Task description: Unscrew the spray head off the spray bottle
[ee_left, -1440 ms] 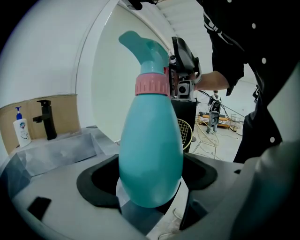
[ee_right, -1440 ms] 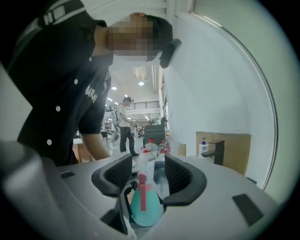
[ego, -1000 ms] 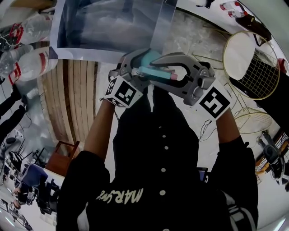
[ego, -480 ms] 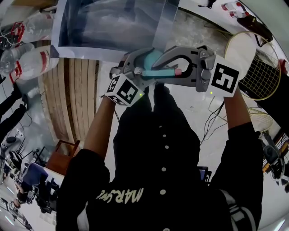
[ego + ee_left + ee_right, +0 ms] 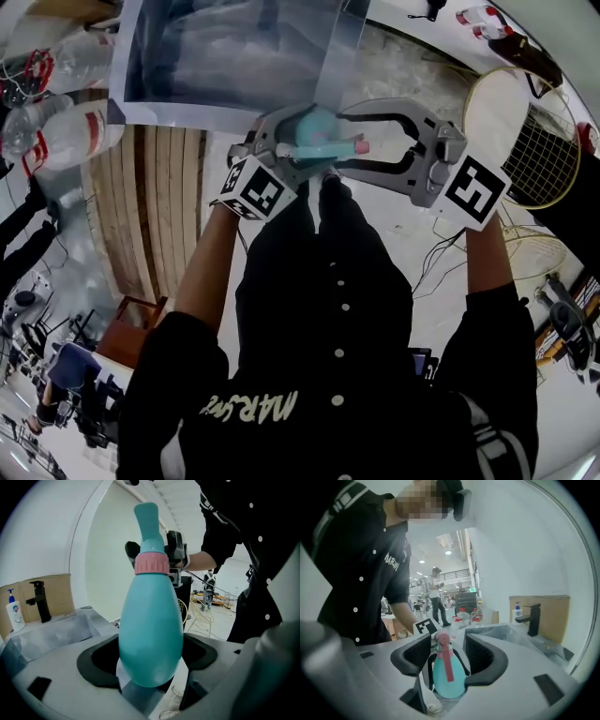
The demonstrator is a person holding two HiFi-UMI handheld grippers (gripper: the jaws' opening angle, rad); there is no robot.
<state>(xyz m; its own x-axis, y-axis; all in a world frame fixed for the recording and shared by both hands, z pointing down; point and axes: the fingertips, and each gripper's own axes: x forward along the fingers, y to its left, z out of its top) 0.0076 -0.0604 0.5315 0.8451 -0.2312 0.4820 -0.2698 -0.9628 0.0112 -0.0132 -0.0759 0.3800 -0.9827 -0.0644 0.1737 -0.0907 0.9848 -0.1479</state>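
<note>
The teal spray bottle (image 5: 150, 634) has a pink collar (image 5: 151, 564) and a teal spray head (image 5: 148, 522) with a pink nozzle (image 5: 361, 147). My left gripper (image 5: 151, 656) is shut on the bottle's fat body, and in the head view my left gripper (image 5: 286, 141) holds it level in front of the person's chest. My right gripper (image 5: 446, 651) faces the bottle end-on. Its jaws are opening, the black pads (image 5: 412, 653) stand off either side of the spray head (image 5: 442, 641), and nothing presses on it. In the head view my right gripper (image 5: 339, 142) straddles the nozzle end.
A steel sink counter (image 5: 225, 56) lies ahead, with a black faucet (image 5: 533, 616) and a soap dispenser (image 5: 516, 613). Several plastic bottles (image 5: 66, 127) lie at the left. Wire baskets (image 5: 525, 141) stand at the right. Another person (image 5: 436, 592) stands far off.
My right gripper's jaws have spread apart off the spray head, and its marker cube has swung down and to the right. The left gripper has kept its hold on the bottle.
</note>
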